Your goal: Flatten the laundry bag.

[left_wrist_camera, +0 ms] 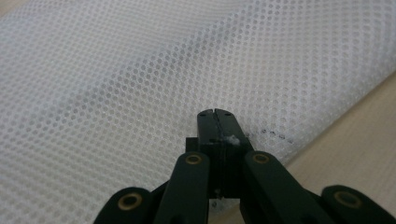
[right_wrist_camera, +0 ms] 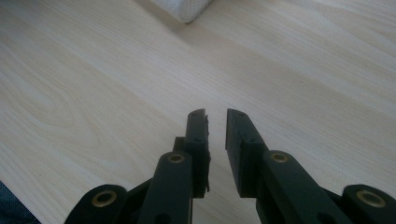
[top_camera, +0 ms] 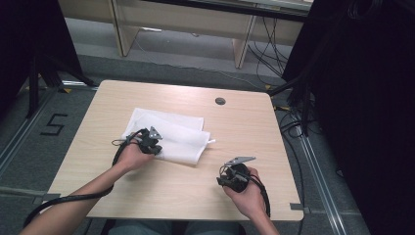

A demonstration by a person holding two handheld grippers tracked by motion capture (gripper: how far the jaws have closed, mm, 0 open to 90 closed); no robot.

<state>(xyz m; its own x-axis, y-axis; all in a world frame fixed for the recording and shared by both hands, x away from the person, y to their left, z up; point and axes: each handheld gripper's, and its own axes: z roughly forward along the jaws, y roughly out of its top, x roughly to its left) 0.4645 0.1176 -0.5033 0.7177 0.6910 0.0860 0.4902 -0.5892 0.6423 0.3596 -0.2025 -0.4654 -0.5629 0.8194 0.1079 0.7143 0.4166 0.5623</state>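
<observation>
A white mesh cloth (top_camera: pixel 169 132), folded flat, lies left of the table's middle. My left gripper (top_camera: pixel 155 147) rests at the cloth's near left edge. In the left gripper view its jaws (left_wrist_camera: pixel 215 113) stand shut just over the mesh cloth (left_wrist_camera: pixel 140 70); I cannot tell if any cloth is pinched between them. My right gripper (top_camera: pixel 222 180) hovers over bare wood at the near right, apart from the cloth. Its jaws (right_wrist_camera: pixel 216 113) stand a narrow gap apart with nothing between them, and a corner of the cloth (right_wrist_camera: pixel 184 7) lies far ahead.
The light wooden table (top_camera: pixel 244 127) has a small round dark grommet (top_camera: pixel 220 101) near its far edge. Black cables (top_camera: pixel 293 122) hang off the right side. A pale wooden bench (top_camera: pixel 186 24) stands on the floor beyond the table.
</observation>
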